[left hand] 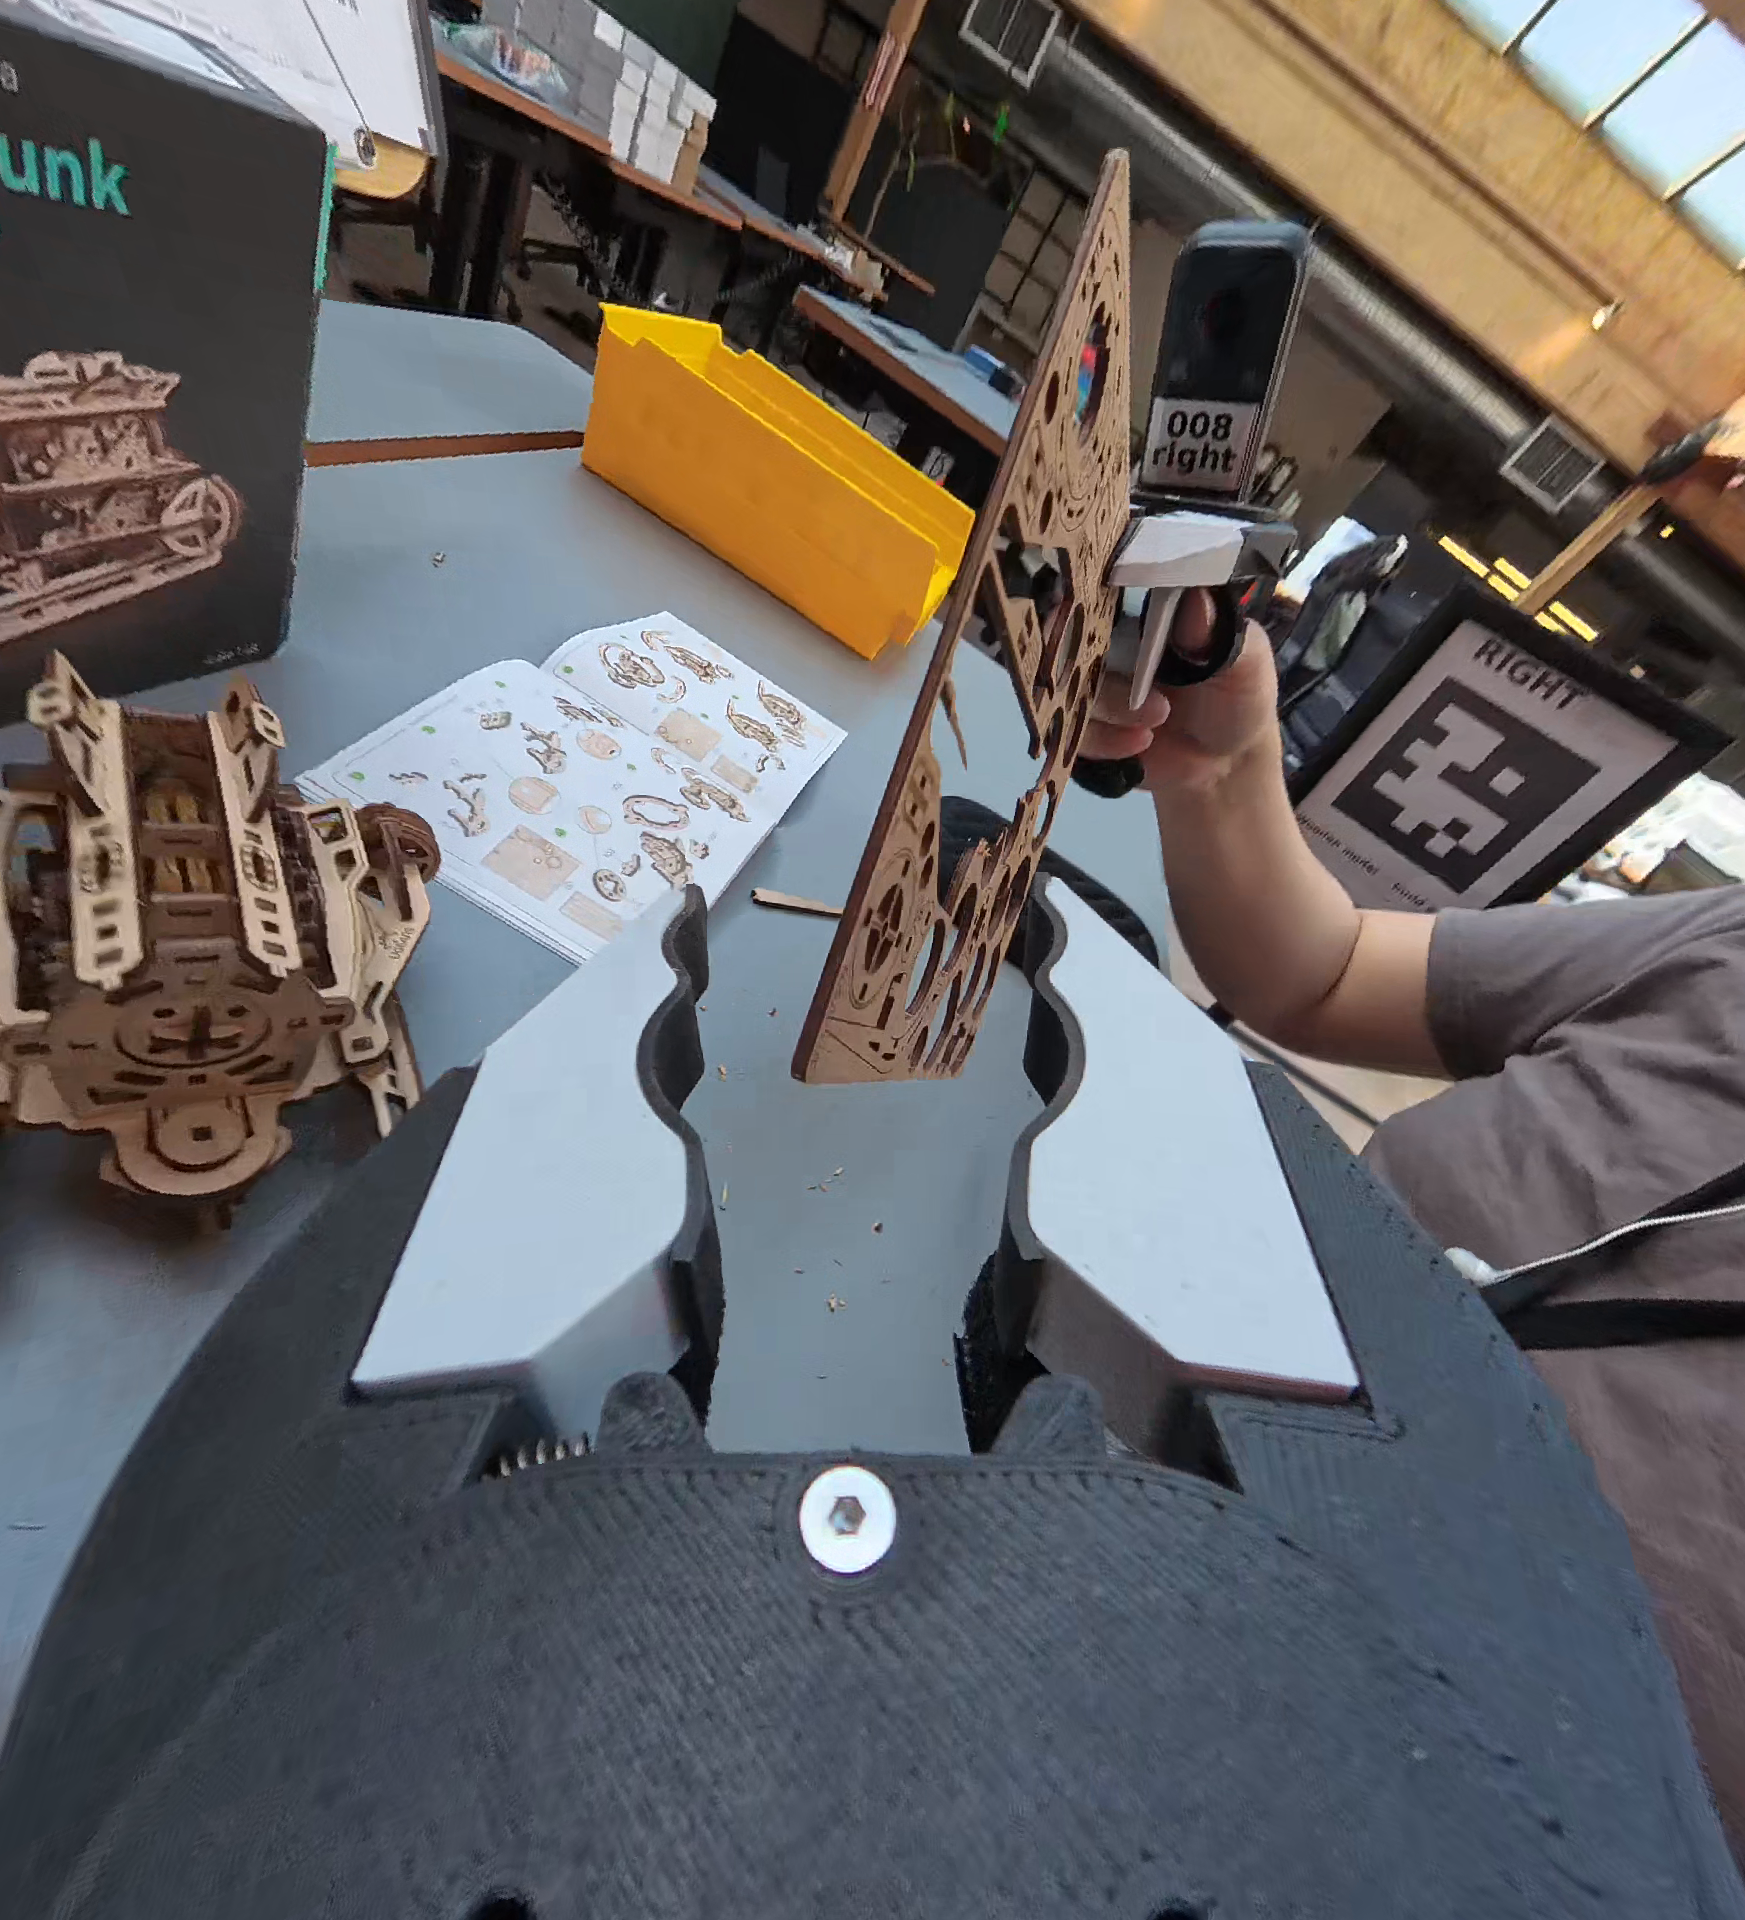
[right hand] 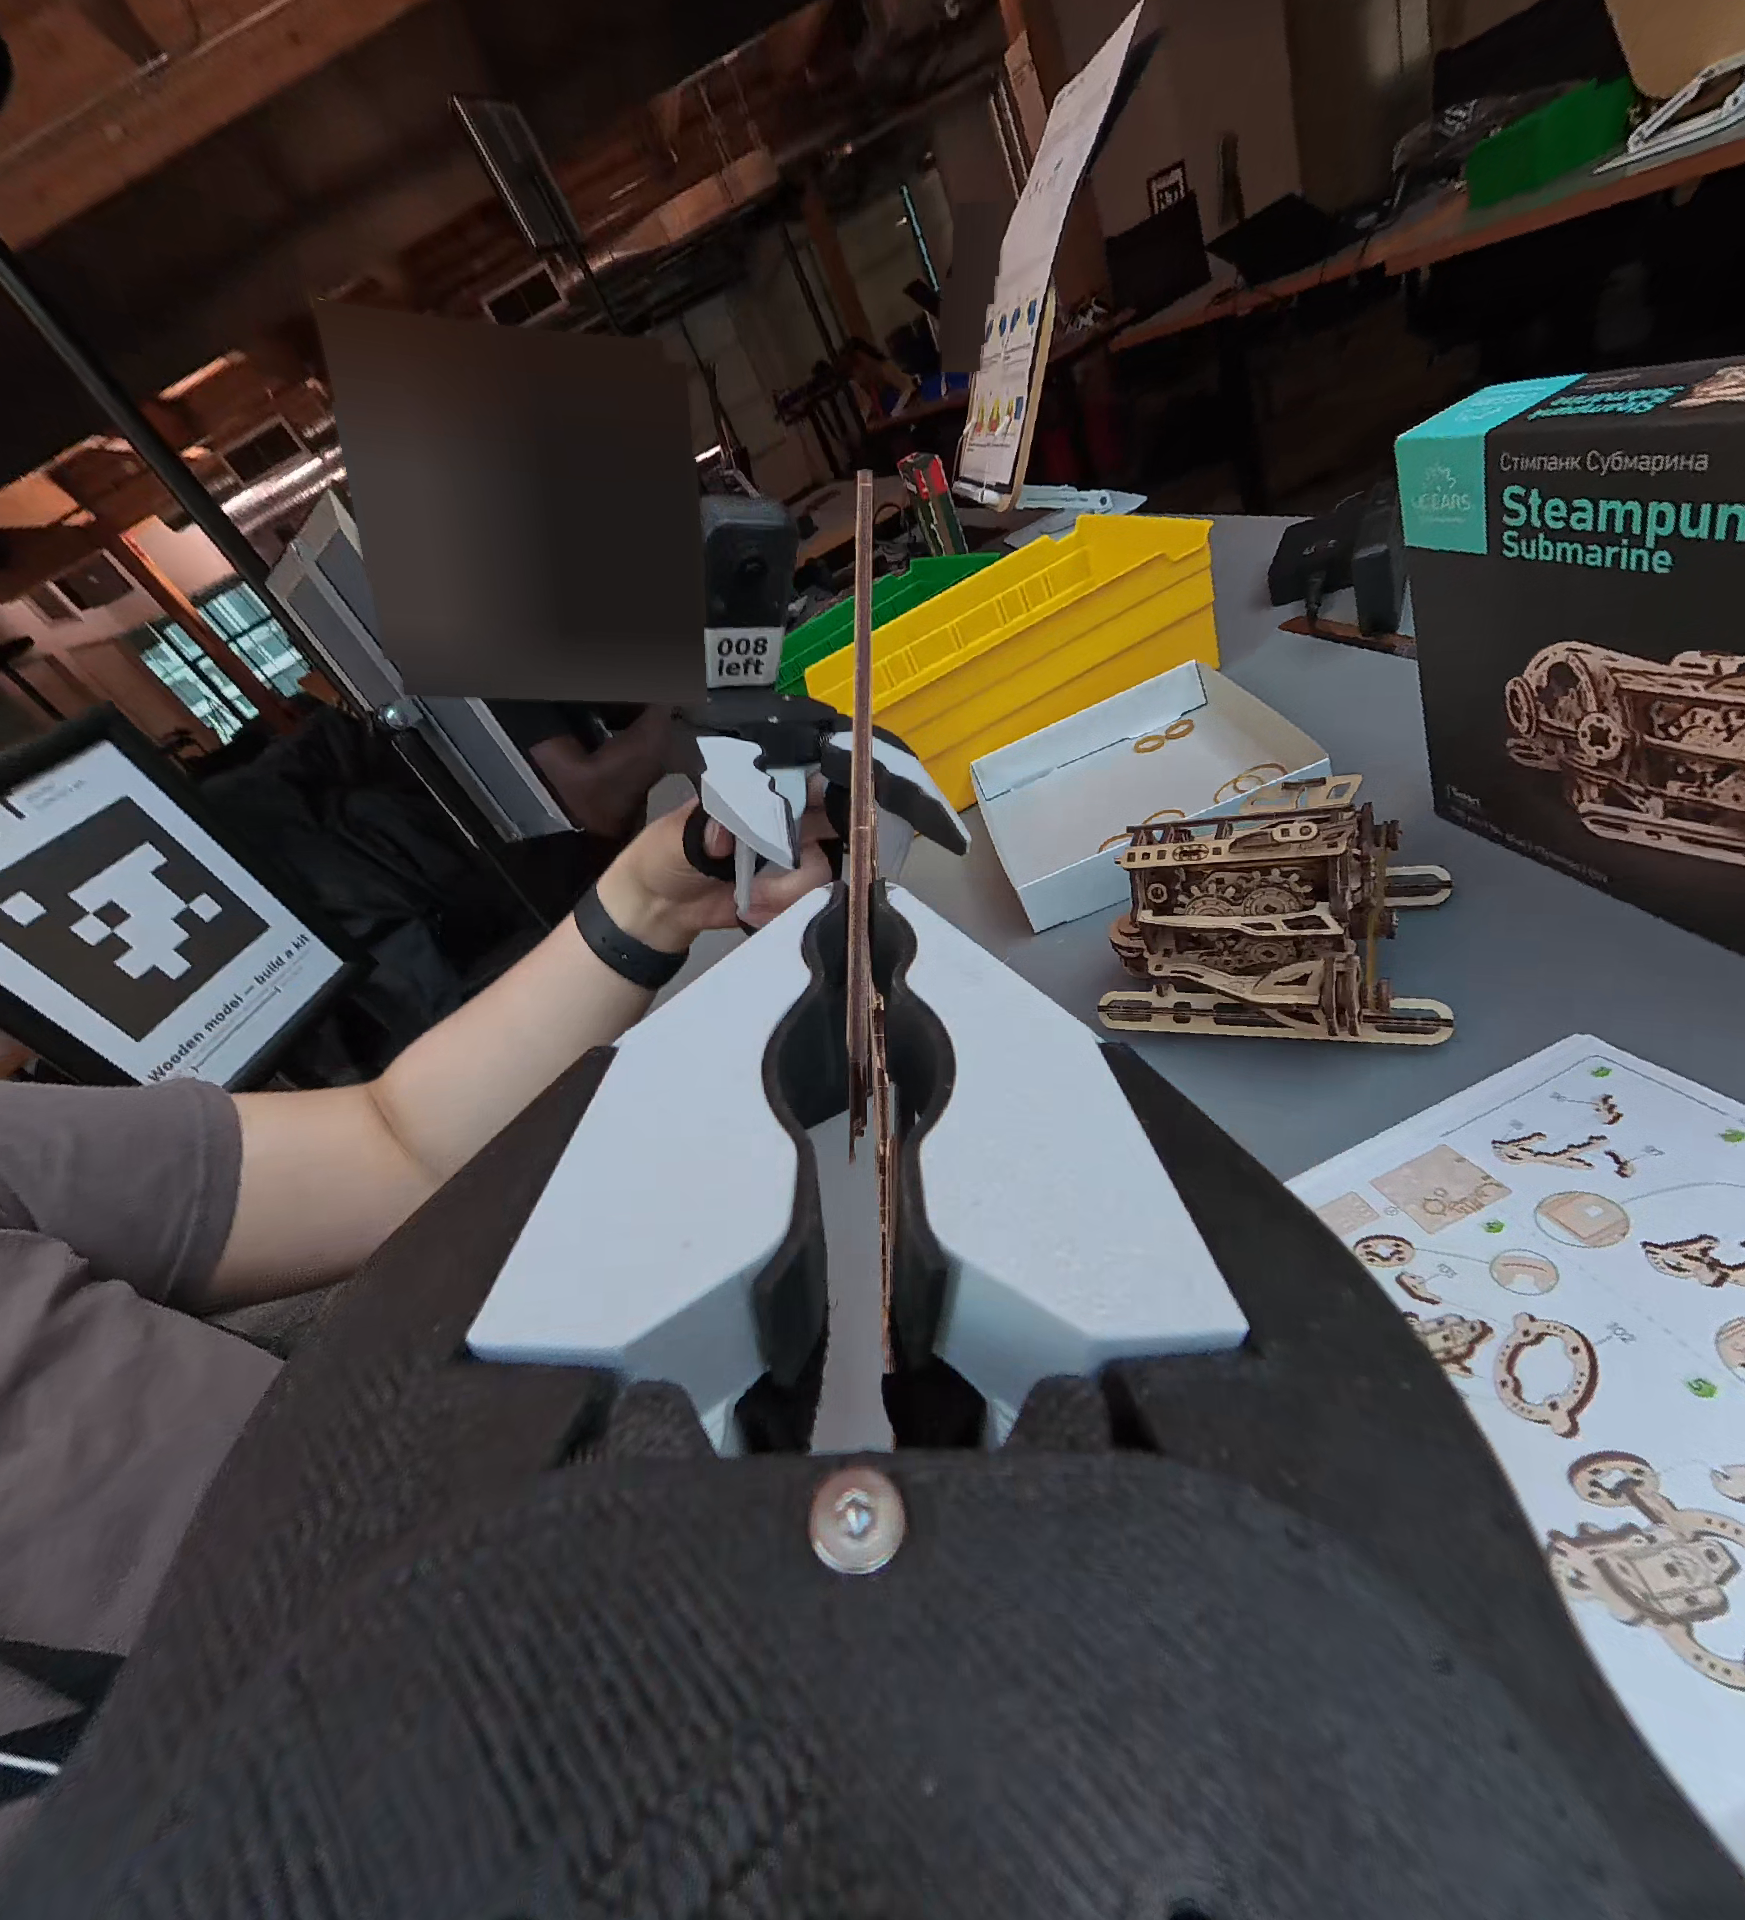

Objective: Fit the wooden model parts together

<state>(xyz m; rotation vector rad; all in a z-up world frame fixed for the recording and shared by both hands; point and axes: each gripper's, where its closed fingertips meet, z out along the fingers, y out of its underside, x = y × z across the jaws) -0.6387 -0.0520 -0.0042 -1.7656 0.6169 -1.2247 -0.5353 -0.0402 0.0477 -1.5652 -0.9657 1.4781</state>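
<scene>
Grey counter (left hand: 452, 582) carried the half-built wooden model (left hand: 161, 935); the left tongs (left hand: 863, 997) gaped empty below the laser-cut parts sheet (left hand: 1013, 665). Right view: right tongs (right hand: 863, 997) pinched that sheet (right hand: 863, 727) edge-on. Best grip one piece low and twist gently.

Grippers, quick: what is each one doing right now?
Left gripper: open, empty, beside the wooden parts sheet.
Right gripper: closed on the sheet's edge.

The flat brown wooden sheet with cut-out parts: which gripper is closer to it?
Right. The right gripper is shut on the flat brown wooden sheet, holding it upright. The left gripper is open, with the sheet's lower corner between its fingers, apparently untouched.
</scene>
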